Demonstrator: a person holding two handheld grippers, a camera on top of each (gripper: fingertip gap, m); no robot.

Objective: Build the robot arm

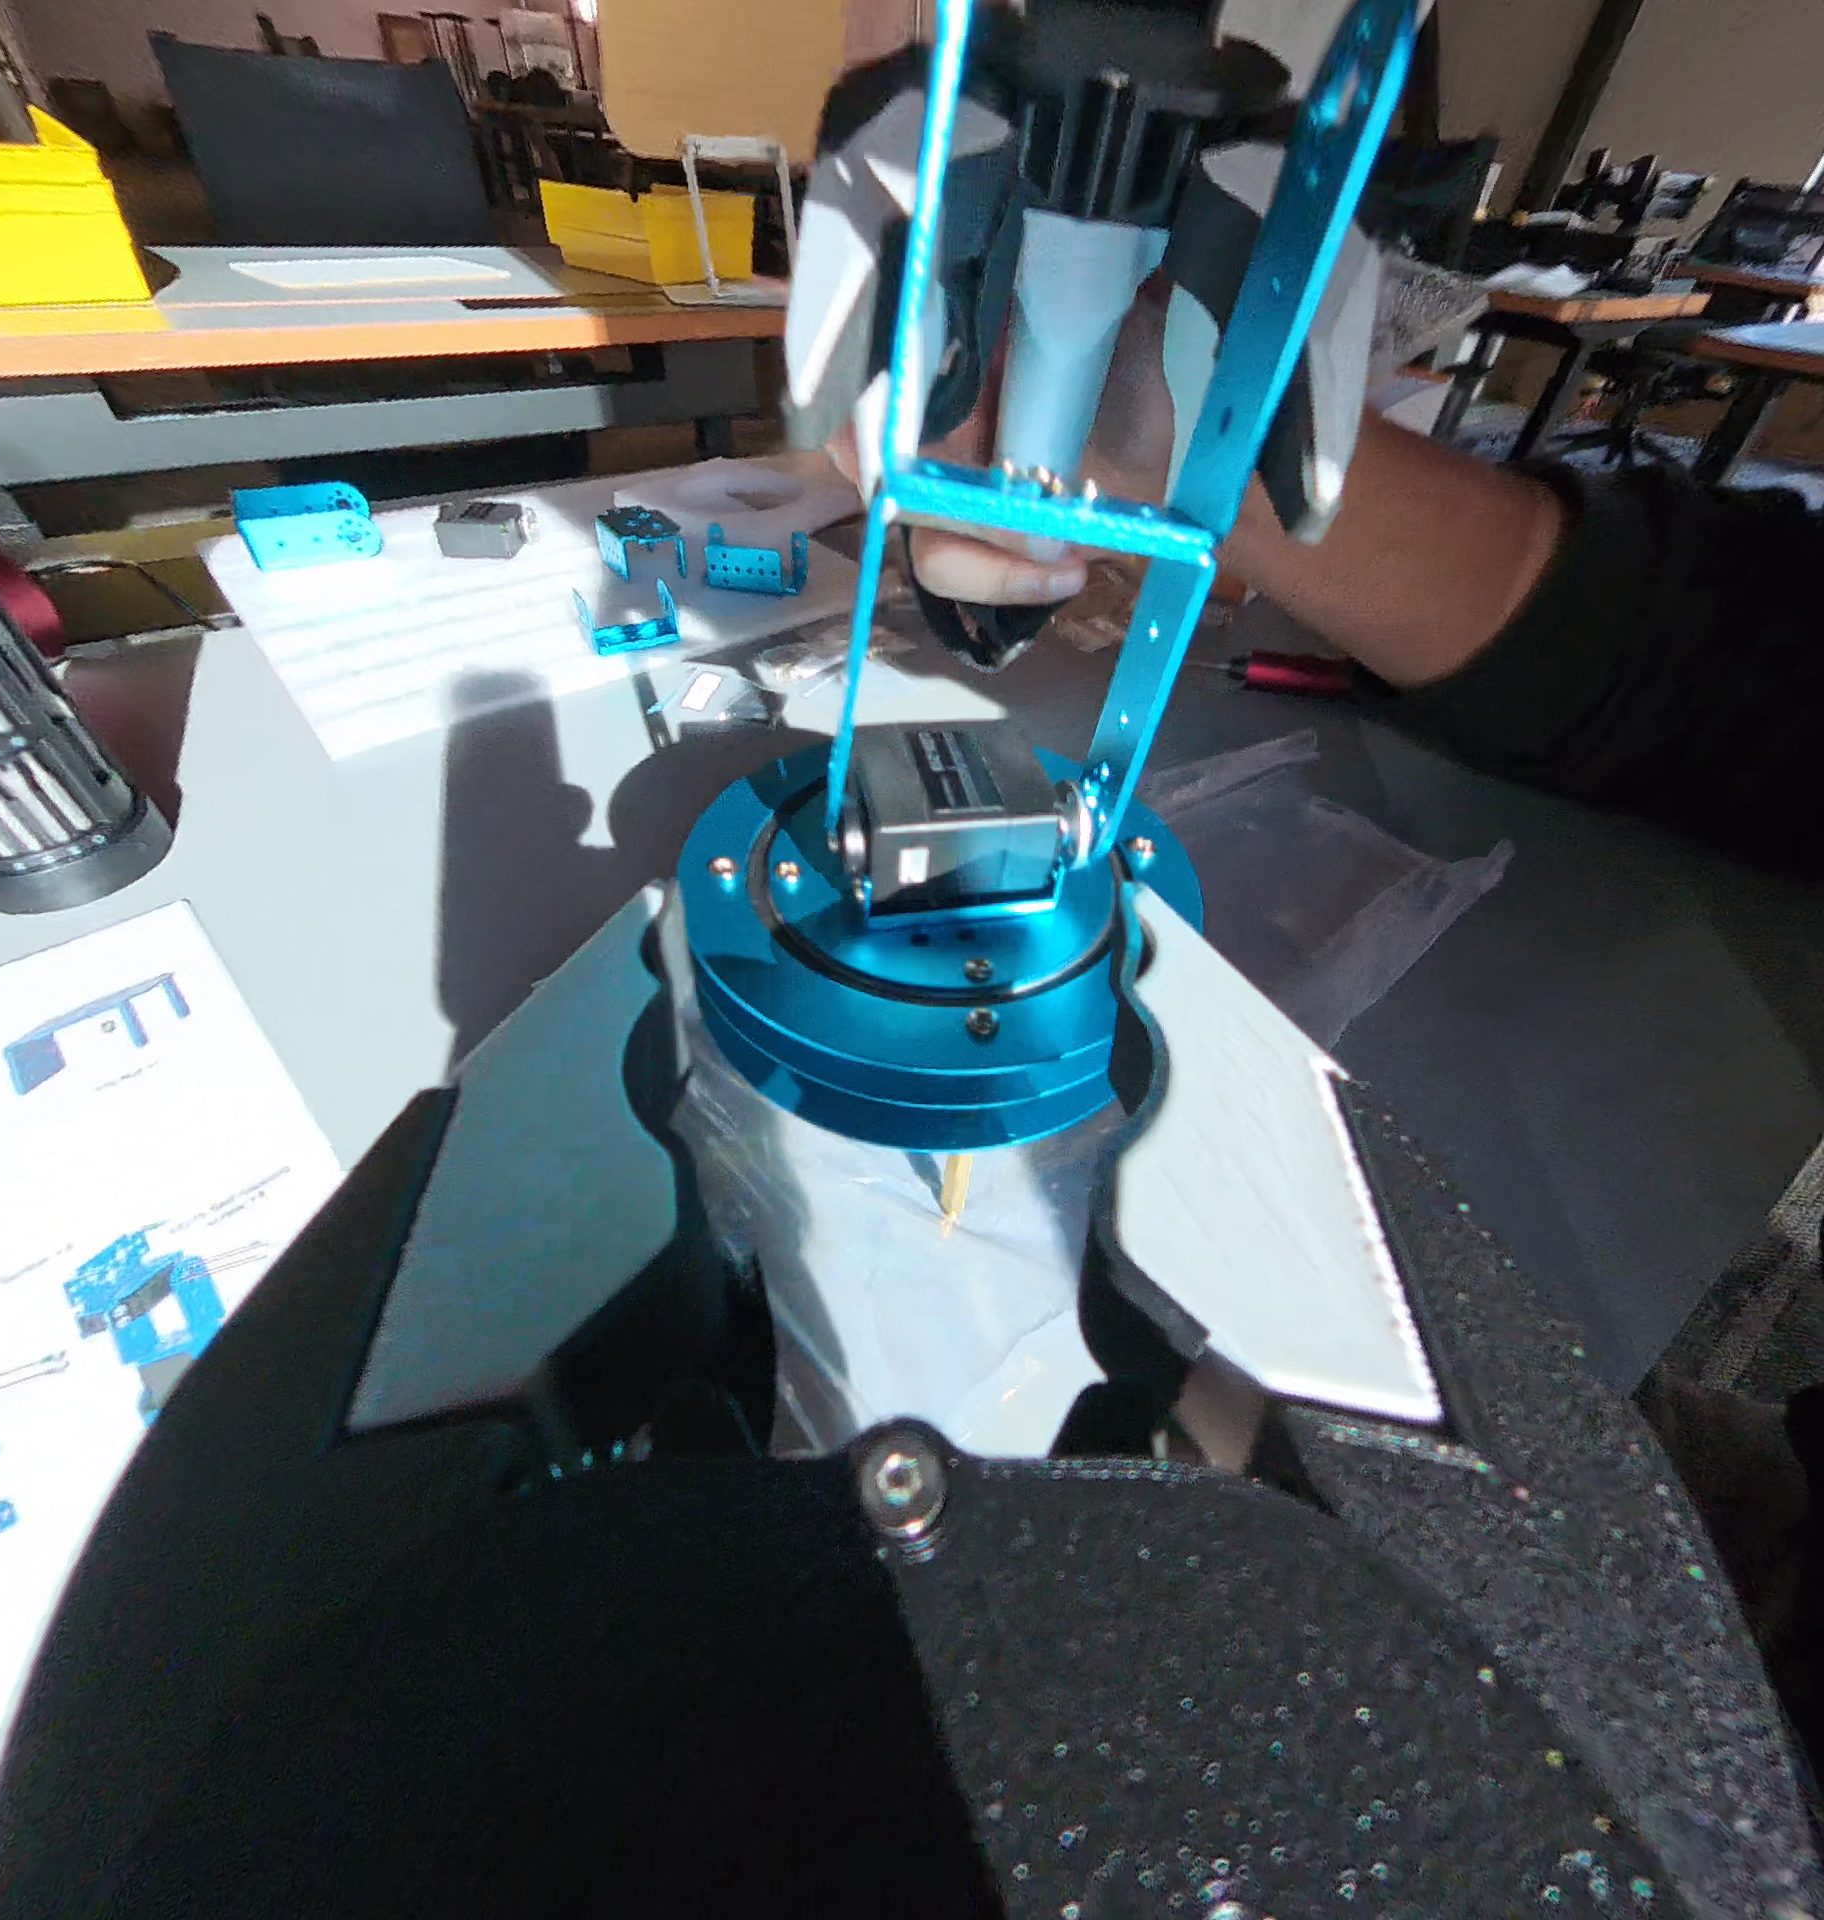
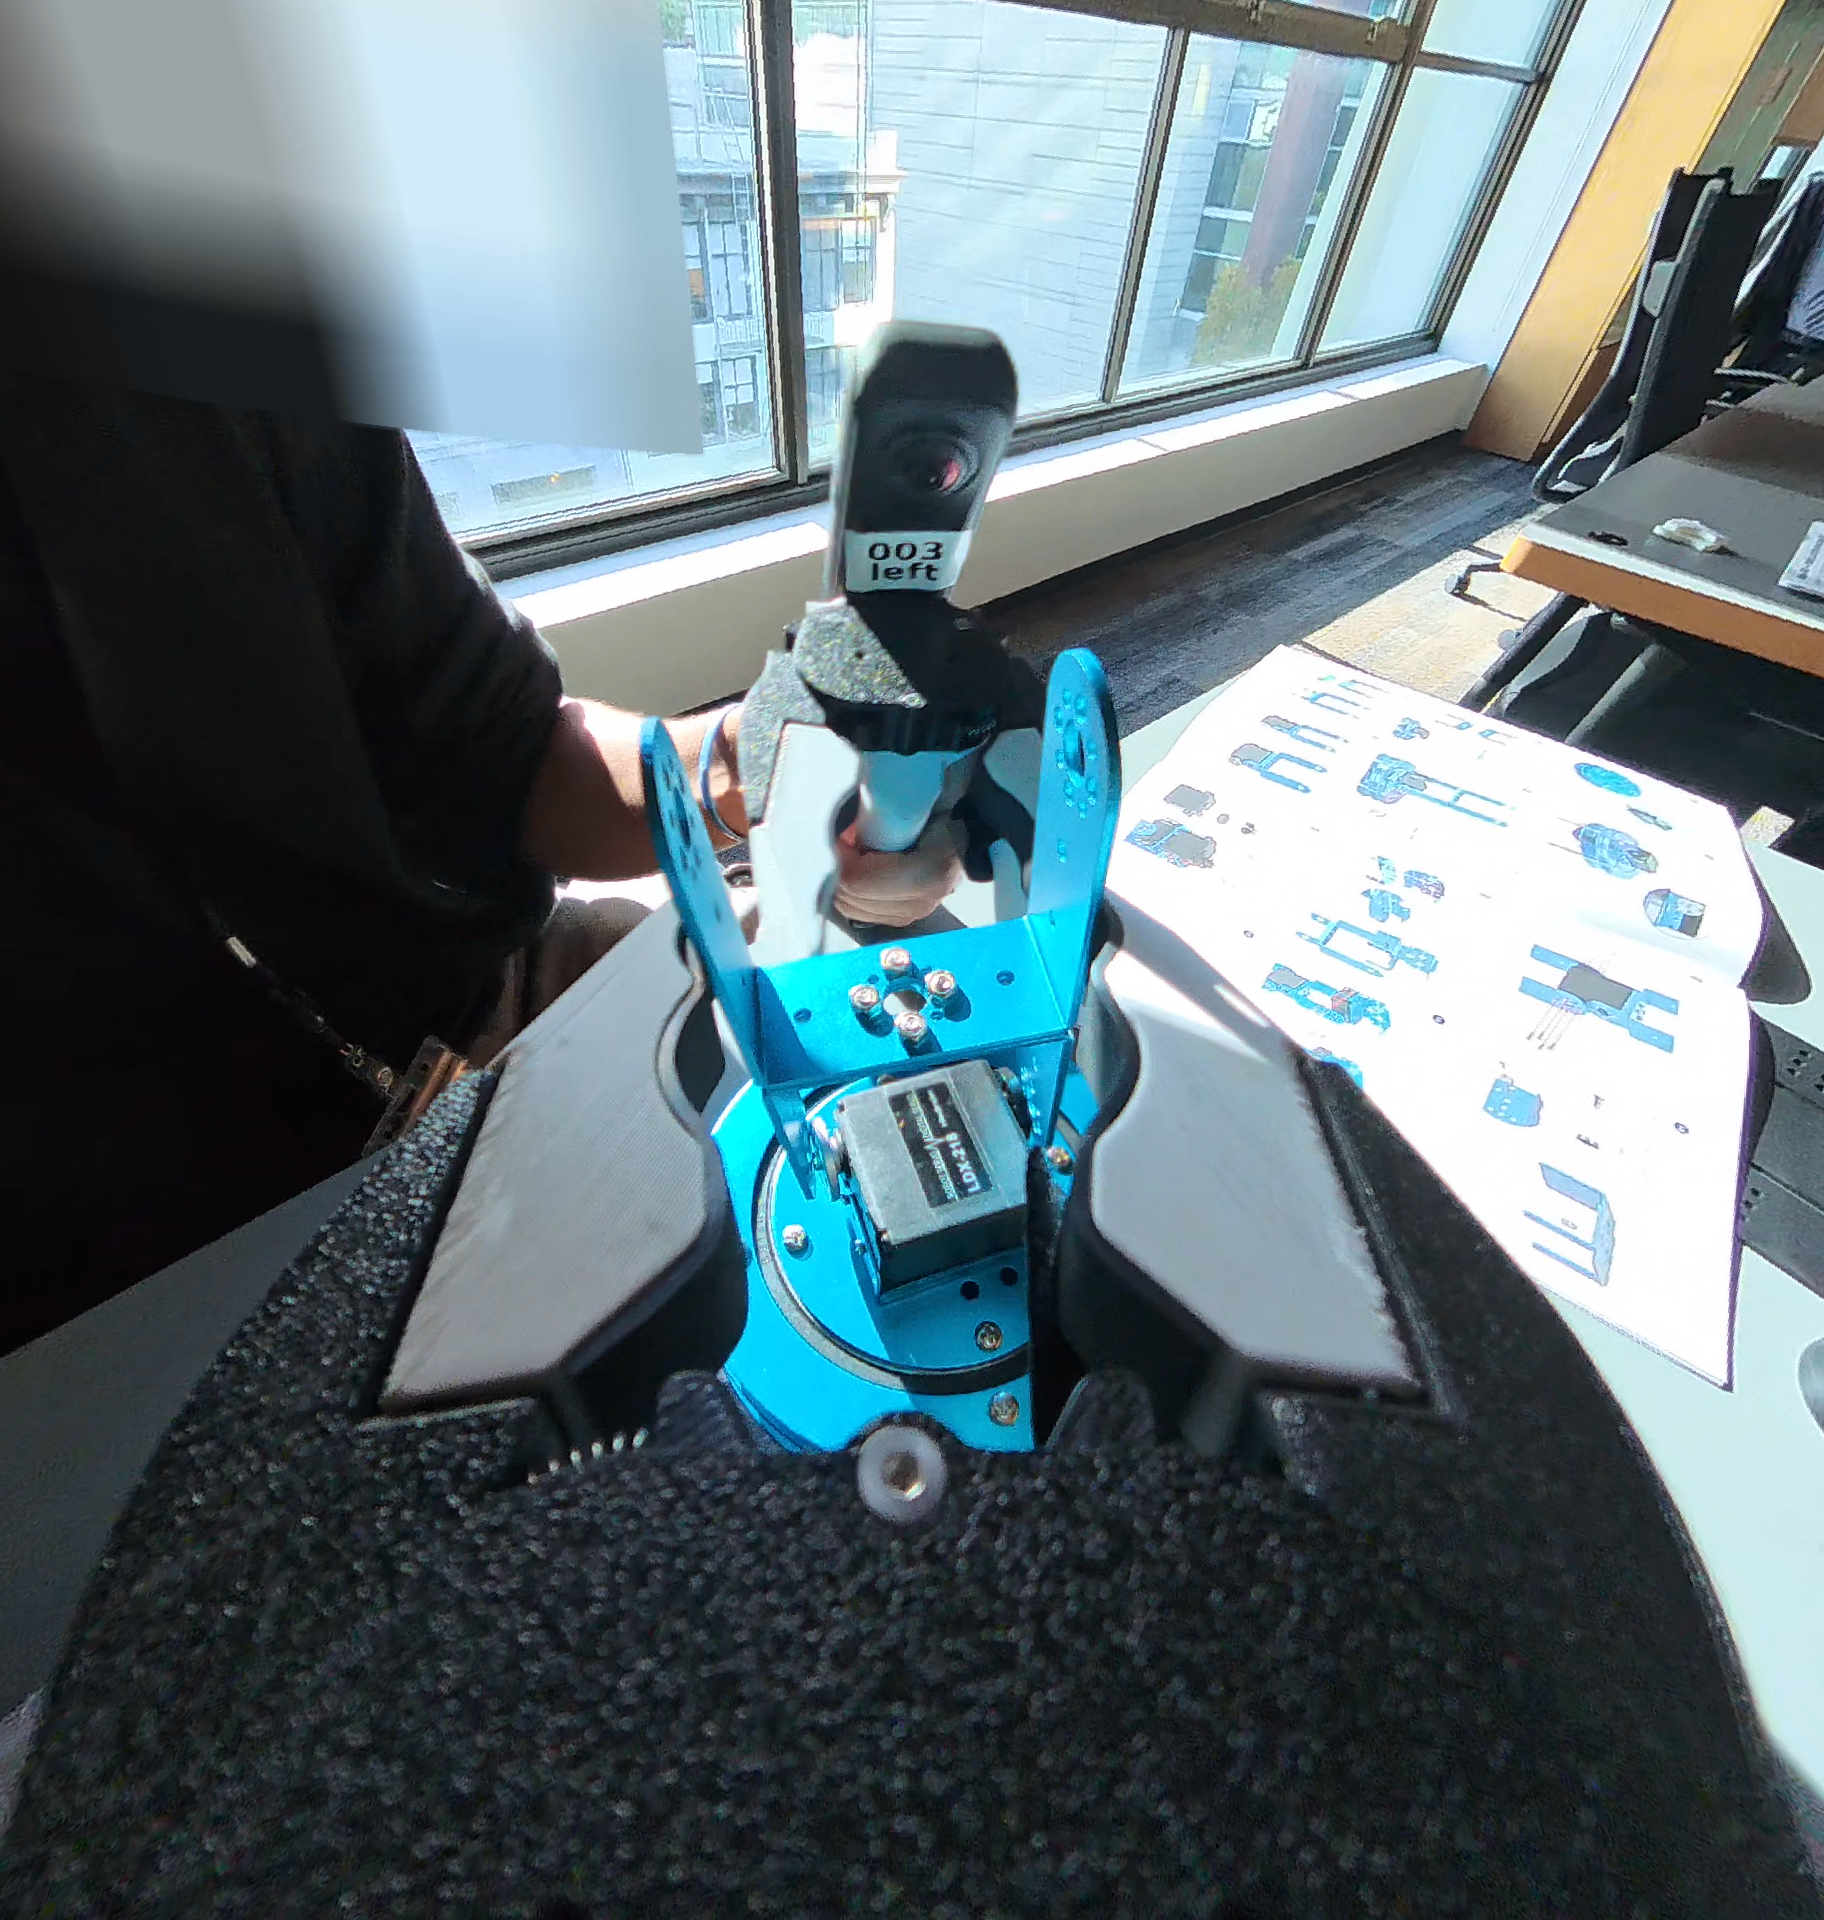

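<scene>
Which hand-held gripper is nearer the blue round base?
Left. The left hand-held gripper clamps the blue round base at its rim. The right hand-held gripper sits higher, closed on the blue bracket above the servo.

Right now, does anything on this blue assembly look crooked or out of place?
Yes. The grey motor block sits tilted on the round blue base, not square to it, and the blue bracket leans with it. Clear plastic wrapping lies crumpled beside the base. No visible damage.
</scene>
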